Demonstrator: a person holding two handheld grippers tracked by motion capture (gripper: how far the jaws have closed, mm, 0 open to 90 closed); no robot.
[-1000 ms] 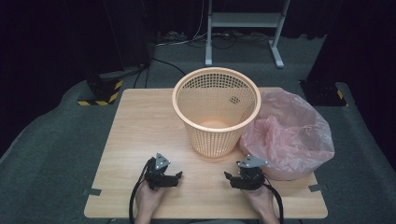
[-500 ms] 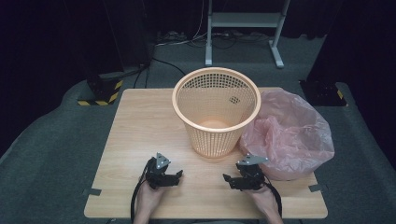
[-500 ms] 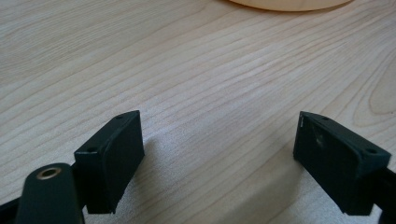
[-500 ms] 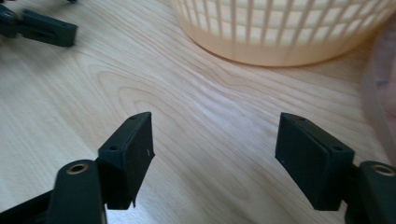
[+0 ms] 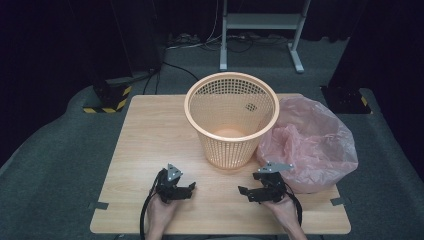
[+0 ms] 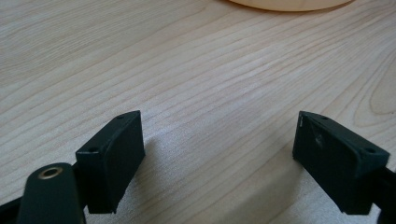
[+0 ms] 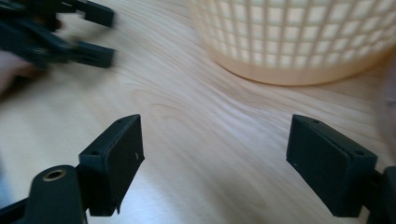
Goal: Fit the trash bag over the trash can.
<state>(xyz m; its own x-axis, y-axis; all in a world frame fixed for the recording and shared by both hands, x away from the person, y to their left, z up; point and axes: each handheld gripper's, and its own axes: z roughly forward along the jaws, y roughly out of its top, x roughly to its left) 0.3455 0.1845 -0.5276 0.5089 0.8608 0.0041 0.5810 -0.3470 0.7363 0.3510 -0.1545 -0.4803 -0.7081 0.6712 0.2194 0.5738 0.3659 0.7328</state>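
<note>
1. High view: a person's two hands rest near the front edge of the worktop (image 5: 150,130), each with a claw. The left claw (image 5: 191,187) and the right claw (image 5: 243,191) face each other across bare wood, and neither has hold of anything. The basket (image 5: 231,120) stands upright at mid-worktop, just beyond the gap between them. The pink bag (image 5: 312,142) lies crumpled toward the right edge, touching or nearly touching the basket's side. The bag sits just beside the right claw, behind and to its outer side, well apart from the left one; the right hand looks better placed for it, and that claw would have to swing away from the left to reach it.

2. Left gripper view: the left claw (image 6: 219,154) hovers low over bare wood, its jaws part open with nothing between them; they have just been closing a little. The foot of the basket (image 6: 289,4) peeks in at the top edge.

3. Right gripper view: the right claw (image 7: 215,158) stands at full spread, empty, its jaws having just been opening. The mesh wall of the basket (image 7: 299,42) rises ahead and to the right; the left claw (image 7: 100,35) shows blurred at upper left. A pink blur at the right edge may be the bag.
</note>
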